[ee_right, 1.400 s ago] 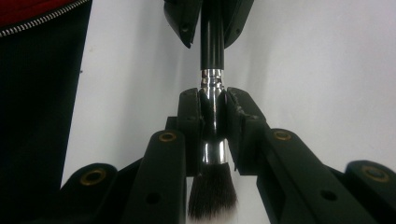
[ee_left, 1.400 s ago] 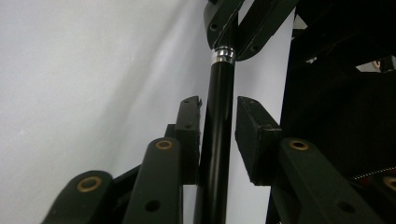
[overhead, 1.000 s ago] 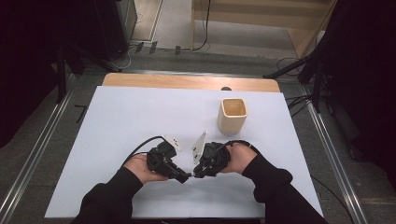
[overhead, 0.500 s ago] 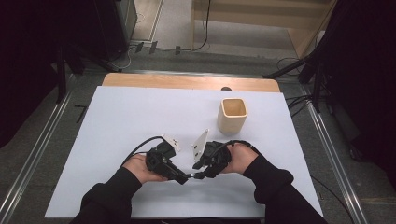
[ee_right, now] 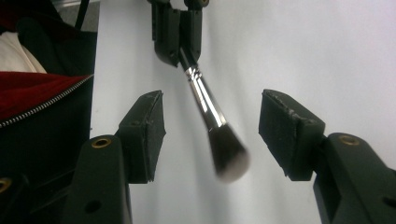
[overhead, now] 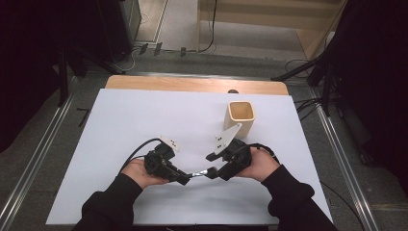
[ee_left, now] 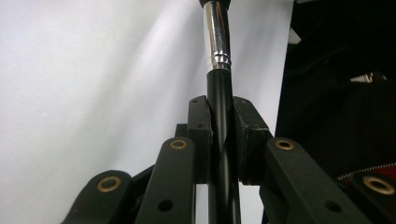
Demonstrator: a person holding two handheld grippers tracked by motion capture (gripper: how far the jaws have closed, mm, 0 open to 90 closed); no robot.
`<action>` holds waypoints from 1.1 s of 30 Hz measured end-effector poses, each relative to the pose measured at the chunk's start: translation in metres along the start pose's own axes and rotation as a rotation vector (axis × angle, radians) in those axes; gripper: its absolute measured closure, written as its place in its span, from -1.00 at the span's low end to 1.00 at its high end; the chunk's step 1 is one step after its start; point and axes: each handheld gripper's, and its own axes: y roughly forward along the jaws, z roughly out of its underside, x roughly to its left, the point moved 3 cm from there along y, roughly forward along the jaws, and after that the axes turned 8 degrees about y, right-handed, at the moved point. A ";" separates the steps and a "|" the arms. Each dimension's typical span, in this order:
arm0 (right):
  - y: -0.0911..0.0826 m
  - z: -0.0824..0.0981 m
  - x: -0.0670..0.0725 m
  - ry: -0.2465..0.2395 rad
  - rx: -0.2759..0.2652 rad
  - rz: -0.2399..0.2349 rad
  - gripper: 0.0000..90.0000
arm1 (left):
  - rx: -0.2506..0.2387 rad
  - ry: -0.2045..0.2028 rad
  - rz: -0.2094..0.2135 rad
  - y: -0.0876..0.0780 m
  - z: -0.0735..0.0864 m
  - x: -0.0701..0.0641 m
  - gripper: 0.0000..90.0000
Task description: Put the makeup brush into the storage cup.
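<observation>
A makeup brush [overhead: 198, 174] with a black handle, a silver ferrule [ee_left: 216, 42] and a dark bristle head [ee_right: 229, 156] hangs level just above the white table sheet [overhead: 144, 115], near its front. My left gripper [overhead: 185, 179] is shut on the black handle [ee_left: 219, 140], pads pressing both sides. My right gripper [overhead: 211, 171] faces it from the right. Its jaws have just been opening and stand wide apart around the bristle head, which touches neither pad [ee_right: 148, 126]. In the right gripper view the left gripper [ee_right: 180, 28] shows at the top, clamped on the brush.
A cream square cup [overhead: 240, 117] stands upright on the sheet just behind the right hand. Bare wood table edge [overhead: 192, 84] runs along the far side. Metal rails [overhead: 337, 144] flank the table. Dark sleeves enter from the bottom.
The right gripper's jaws opened off the brush head and that hand drew a little to the right and up. The left gripper stayed put, still clamped on the handle.
</observation>
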 end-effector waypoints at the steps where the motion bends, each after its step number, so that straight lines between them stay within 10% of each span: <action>1: -0.002 0.003 0.001 0.014 -0.015 0.008 -0.08 | -0.025 -0.014 -0.004 -0.002 0.001 0.001 0.77; 33: -0.003 0.042 0.018 0.348 -0.288 0.076 -0.19 | -0.329 -0.120 -0.144 -0.018 0.009 -0.002 0.77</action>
